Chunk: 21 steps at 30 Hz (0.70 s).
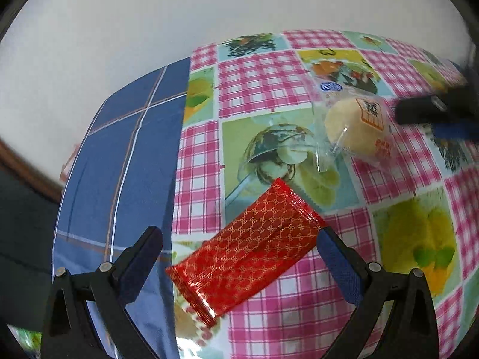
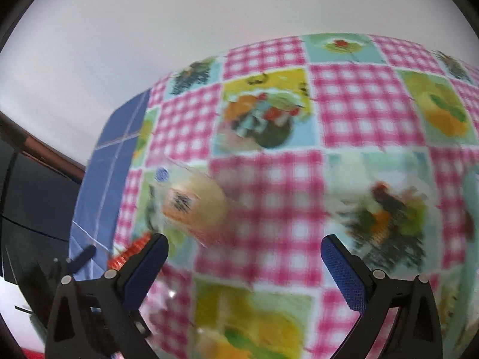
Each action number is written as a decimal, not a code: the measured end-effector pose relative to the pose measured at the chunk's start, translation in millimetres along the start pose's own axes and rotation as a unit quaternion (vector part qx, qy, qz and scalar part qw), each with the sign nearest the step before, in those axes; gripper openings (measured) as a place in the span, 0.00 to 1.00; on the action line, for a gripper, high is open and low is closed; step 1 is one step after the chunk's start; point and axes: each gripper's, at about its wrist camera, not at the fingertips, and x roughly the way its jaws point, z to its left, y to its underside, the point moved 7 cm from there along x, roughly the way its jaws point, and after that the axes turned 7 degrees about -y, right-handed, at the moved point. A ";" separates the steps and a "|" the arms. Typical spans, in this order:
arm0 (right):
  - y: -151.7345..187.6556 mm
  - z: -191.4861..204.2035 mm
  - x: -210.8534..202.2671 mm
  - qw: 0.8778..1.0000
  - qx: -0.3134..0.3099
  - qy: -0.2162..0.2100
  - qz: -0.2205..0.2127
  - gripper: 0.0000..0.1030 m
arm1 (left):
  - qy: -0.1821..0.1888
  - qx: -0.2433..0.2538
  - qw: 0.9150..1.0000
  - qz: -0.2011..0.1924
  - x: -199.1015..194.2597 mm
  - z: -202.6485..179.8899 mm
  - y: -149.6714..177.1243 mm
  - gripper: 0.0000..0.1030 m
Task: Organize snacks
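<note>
A red foil snack packet [image 1: 248,251] lies on the patterned tablecloth [image 1: 263,89], between the open fingers of my left gripper [image 1: 239,257], touching neither pad. A round yellow bun in a clear wrapper [image 1: 356,125] lies farther back right. My right gripper shows there at the right edge [image 1: 431,113], just right of the bun. In the blurred right wrist view my right gripper [image 2: 244,266] is open and empty above the cloth. The bun [image 2: 194,206] sits ahead to its left, and a tip of the red packet [image 2: 128,254] shows behind the left finger.
A blue checked cloth [image 1: 119,164] covers the table's left part, ending at the left edge. A white wall [image 1: 149,15] stands behind the table. Dark furniture [image 2: 30,209] is at the far left.
</note>
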 end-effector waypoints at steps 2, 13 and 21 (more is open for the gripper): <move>-6.9 7.8 9.7 1.000 -0.004 0.001 0.000 1.00 | 0.001 0.012 1.000 -0.002 3.7 -0.4 -0.6 0.99; -18.0 26.3 56.7 1.000 -0.014 0.005 0.021 1.00 | 0.021 0.055 0.998 -0.005 15.1 -9.5 5.0 0.99; -14.1 21.6 55.1 1.000 -0.009 -0.002 0.026 0.79 | 0.070 0.013 0.997 0.013 17.8 -6.2 5.7 0.72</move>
